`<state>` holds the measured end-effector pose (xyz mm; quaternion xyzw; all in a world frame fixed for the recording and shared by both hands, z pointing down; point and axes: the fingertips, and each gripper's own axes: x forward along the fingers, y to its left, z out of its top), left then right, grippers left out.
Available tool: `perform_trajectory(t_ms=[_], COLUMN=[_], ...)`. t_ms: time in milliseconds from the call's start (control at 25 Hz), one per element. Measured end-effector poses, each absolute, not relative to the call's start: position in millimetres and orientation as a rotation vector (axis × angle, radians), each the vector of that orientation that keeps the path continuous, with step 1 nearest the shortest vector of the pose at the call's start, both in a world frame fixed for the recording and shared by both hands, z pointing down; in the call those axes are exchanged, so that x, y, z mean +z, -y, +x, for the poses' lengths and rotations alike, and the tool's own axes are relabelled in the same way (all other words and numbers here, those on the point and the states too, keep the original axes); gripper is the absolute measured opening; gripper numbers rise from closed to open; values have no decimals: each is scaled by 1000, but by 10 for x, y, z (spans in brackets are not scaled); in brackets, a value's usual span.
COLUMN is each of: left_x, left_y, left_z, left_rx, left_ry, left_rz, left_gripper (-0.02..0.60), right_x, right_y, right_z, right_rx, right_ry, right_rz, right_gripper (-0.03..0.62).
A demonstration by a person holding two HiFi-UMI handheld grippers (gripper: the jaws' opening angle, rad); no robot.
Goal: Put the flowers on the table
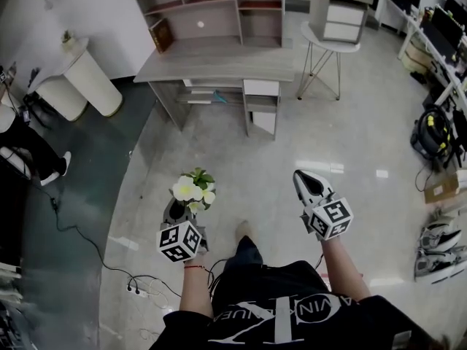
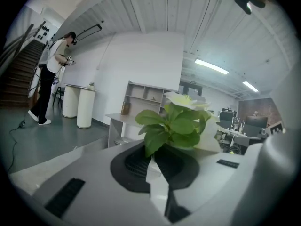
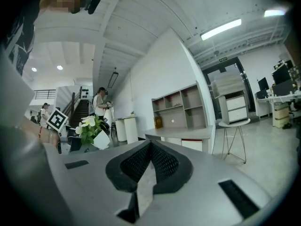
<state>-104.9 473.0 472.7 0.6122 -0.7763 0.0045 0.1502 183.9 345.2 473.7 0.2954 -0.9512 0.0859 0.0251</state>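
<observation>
Between the clenched fingers of the left gripper sit white, green-leaved potted flowers, apparently for carrying to the grey surface ahead; the right gripper is clenched empty.

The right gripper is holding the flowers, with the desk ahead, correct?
Not quite: the left gripper holds the flowers, shut on them, as the left gripper view shows. The right gripper is shut with nothing in it. The desk is ahead.
</observation>
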Motion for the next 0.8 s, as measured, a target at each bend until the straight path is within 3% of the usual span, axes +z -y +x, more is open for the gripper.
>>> perform_trajectory(t_ms=[800], left_x=[4792], left_y=[-3034], left_z=[-2149], left_rx=[7], left_ry=[2102], left_rz=[1852], left_gripper=[23], right_x=[4743], right_y=[-1959], right_z=[841], right_rx=[309], right_ry=[2864], right_rz=[1088], right_gripper=[9])
